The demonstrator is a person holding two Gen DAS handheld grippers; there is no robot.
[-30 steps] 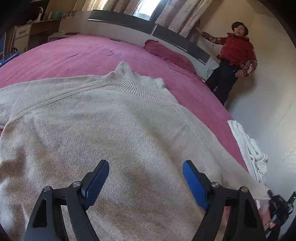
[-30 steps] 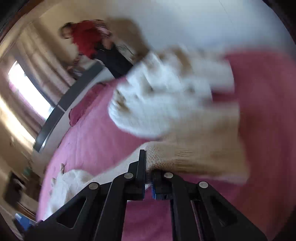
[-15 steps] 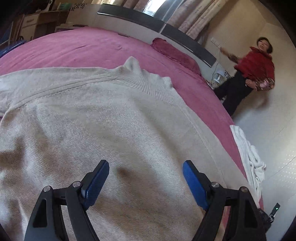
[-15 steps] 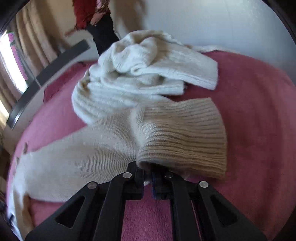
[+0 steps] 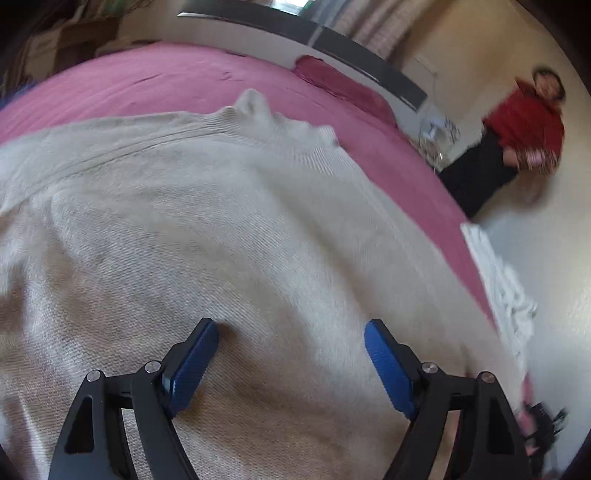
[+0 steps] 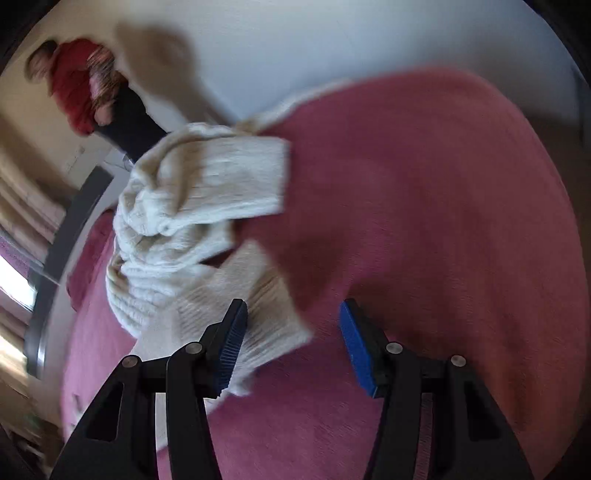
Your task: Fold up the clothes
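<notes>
A beige knit sweater (image 5: 207,229) lies spread on the pink bed (image 5: 155,81), its turtleneck collar (image 5: 258,110) at the far side. My left gripper (image 5: 291,362) is open just above the sweater's body, touching nothing I can tell. In the right wrist view, the sweater's ribbed sleeve cuff (image 6: 266,325) lies on the bed (image 6: 424,206) beside the left finger. My right gripper (image 6: 291,343) is open and holds nothing. A cream cable-knit garment (image 6: 184,206) lies bunched just beyond the cuff.
A person in a red jacket (image 5: 524,129) stands by the wall at the bed's far right. A dark pink pillow (image 5: 340,88) lies by the headboard (image 5: 295,33). The cream garment (image 5: 506,291) sits at the bed's right edge. A white wall (image 6: 332,48) is behind the bed.
My right gripper was shut on the sleeve cuff and has opened, leaving the cuff on the bed. My left gripper has dropped closer to the sweater and stays open.
</notes>
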